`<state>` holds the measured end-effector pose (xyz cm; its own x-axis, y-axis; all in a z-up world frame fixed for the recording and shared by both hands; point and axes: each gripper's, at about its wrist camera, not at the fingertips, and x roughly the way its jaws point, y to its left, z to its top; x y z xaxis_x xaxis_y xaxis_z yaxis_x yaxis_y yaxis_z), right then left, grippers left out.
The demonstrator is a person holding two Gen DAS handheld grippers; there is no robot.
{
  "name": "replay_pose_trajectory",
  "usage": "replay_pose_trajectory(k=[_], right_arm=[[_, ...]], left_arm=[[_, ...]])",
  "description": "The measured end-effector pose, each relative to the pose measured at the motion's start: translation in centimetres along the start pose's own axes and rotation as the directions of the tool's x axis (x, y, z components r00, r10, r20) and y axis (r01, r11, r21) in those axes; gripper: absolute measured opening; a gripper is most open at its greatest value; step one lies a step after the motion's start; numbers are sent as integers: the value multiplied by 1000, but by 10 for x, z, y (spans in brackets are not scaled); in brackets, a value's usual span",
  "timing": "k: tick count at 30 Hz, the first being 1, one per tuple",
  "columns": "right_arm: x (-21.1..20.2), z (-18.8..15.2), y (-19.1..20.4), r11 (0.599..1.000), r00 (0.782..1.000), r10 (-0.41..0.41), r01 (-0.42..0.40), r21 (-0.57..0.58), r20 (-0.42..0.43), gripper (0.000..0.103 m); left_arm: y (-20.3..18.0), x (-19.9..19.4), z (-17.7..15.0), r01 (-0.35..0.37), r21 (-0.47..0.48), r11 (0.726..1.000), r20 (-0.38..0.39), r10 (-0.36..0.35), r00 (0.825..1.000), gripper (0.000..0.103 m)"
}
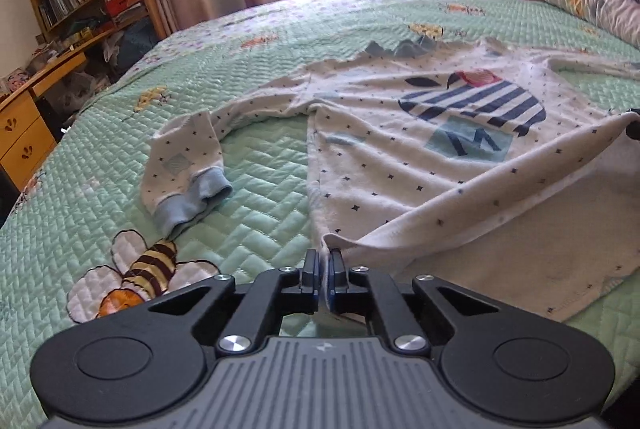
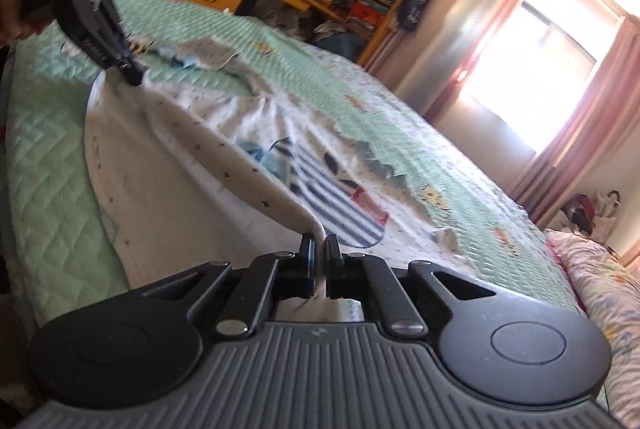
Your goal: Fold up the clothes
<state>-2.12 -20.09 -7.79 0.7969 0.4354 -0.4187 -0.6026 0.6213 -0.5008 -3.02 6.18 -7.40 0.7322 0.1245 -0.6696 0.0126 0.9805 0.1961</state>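
Sweatshirt lies front-up on the bed, hem edge lifted: left hand-held gripper and right hand-held gripper each pinch a hem corner. Sleeves lie unfolded ahead; folding remains.

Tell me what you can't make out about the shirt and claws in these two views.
- Left wrist view: the right claw is cut off by the right edge.
- Right wrist view: motion blur smears the left claw and the shirt.
- Both views: the lifted hem hides the shirt's back layer.
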Motion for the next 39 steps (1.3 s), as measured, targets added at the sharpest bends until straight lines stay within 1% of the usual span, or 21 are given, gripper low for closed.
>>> replay_pose_trajectory(k=[6,10,14,17,19,20,21,22,23,24,26,27,29,31,33,35,37,38,39], right_arm=[[-29,2,2,998,999,-33,32,55,16,5],[-40,-3,4,994,1000,-25,25,106,-6,5],[-37,-11,5,991,999,-12,18,133,-42,5],[-37,-9,-2,977,999,44,-38,210,-26,5],[-35,-8,-10,954,995,94,-85,288,-17,5],[-27,-9,-17,926,987,161,-140,350,-31,6],[-19,-11,-24,891,972,229,-193,412,-41,9],[-9,-16,-27,847,946,315,-248,470,-70,10],[-4,-20,-26,837,942,328,-255,484,-71,16],[-3,-22,-22,850,948,310,-238,469,-80,16],[-3,-25,-18,858,952,294,-222,464,-88,17],[-4,-27,-16,861,954,286,-214,461,-91,21],[-9,-30,-17,852,962,265,-199,484,-71,29],[-12,-34,-19,845,967,248,-181,503,-67,31],[-13,-40,-29,840,969,236,-163,517,-78,33],[-19,-47,-35,828,975,210,-135,545,-78,37],[-27,-57,-48,792,981,178,-101,601,-70,45],[-32,-63,-54,769,985,157,-79,635,-68,51],[-36,-66,-53,775,987,142,-61,629,-79,52]], left_arm=[[-2,-23,-10,13,10,1000,48,-14,999,4],[-2,-33,-14,20,14,1000,68,-20,997,4],[0,-34,-15,23,2,1000,72,-23,997,4],[3,-33,-16,15,-11,1000,71,-14,997,4],[7,-33,-17,7,-31,1000,70,-5,998,4],[9,-33,-17,5,-42,999,69,-2,998,4],[11,-33,-18,2,-48,999,66,1,998,4],[13,-33,-19,-1,-49,999,63,4,998,4],[13,-34,-21,-8,-50,999,58,11,998,4],[14,-34,-23,-16,-52,999,53,19,998,4],[17,-32,-29,-5,-52,999,35,7,999,4],[18,-31,-33,3,-52,999,25,-2,1000,4],[18,-30,-36,5,-54,999,16,-4,1000,5],[19,-28,-39,4,-56,998,9,-3,1000,5],[19,-27,-42,3,-59,998,3,-3,1000,6],[20,-27,-43,-1,-64,998,2,1,1000,7],[23,-28,-43,-6,-82,997,7,7,1000,7],[23,-28,-43,-7,-86,996,7,8,1000,7],[23,-28,-43,-7,-87,996,8,8,1000,7]])
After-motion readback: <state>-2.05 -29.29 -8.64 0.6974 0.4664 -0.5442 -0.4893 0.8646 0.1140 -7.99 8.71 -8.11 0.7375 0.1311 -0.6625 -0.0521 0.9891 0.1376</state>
